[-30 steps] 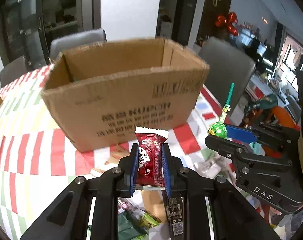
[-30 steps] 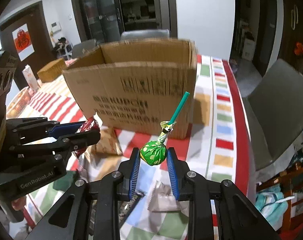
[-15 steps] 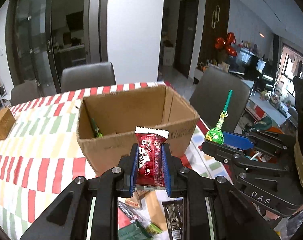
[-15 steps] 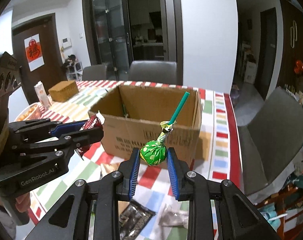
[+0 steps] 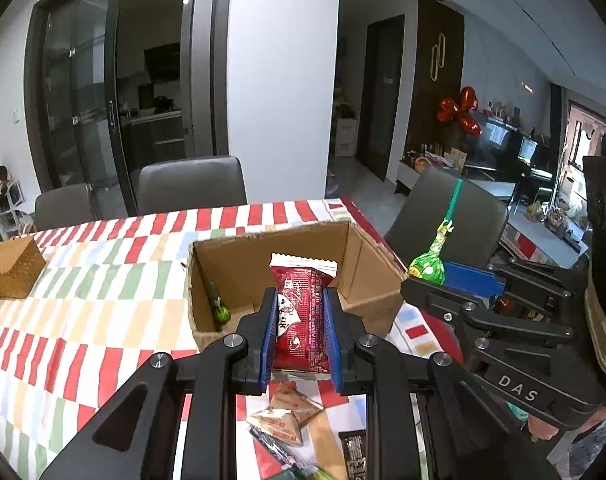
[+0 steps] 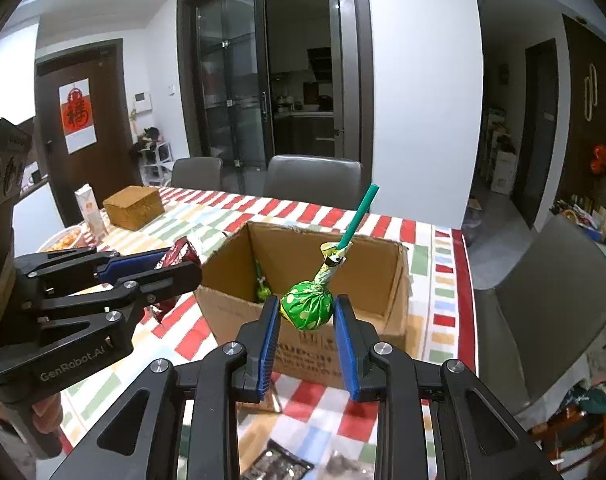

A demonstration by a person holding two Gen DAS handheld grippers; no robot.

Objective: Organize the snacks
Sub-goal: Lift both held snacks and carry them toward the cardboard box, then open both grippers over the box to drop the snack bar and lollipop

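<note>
One lollipop (image 5: 222,312) lay in the box (image 5: 367,256). Left tongs (image 5: 301,334) clamped a red packet (image 5: 303,320), right tongs (image 6: 307,334) a green lollipop (image 6: 308,307); more snacks (image 5: 287,412) littered the counter (image 5: 103,288).

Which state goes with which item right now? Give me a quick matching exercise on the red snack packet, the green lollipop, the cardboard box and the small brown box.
Items:
1. red snack packet
2. green lollipop
3. cardboard box
4. small brown box

States:
A. open-topped, a lollipop inside
B. clamped in the right gripper
C. closed, at the table's far end
D. clamped in the left gripper

Pairs: 1-D, 2-B, 3-A, 4-C
</note>
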